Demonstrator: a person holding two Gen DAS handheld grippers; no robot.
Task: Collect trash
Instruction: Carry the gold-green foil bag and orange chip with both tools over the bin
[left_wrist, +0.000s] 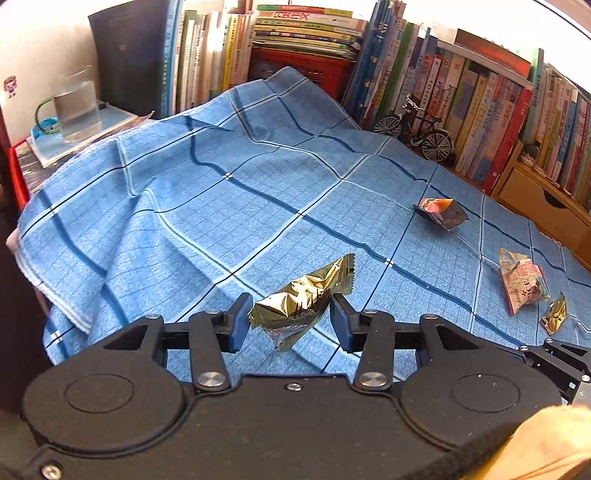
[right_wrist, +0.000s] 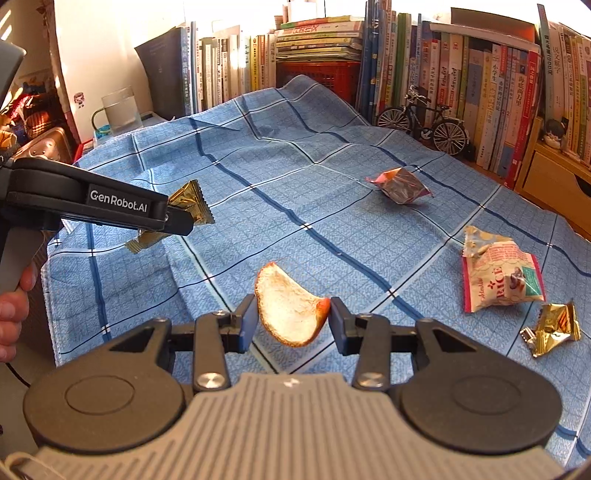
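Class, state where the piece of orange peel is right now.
In the right wrist view, the orange peel is clamped in the right tool, lifted above the blue checked cloth, left of the pink rice-snack wrapper.

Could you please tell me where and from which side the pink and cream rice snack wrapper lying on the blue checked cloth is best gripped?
I would pinch the pink and cream rice snack wrapper at its crinkled, flattened upper end, coming from above. That sealed end looks thin enough to pinch, while the body is puffed and would likely crumple or slip. It lies apart from the gold foil wrapper on the blue checked cloth, so there is room to descend.
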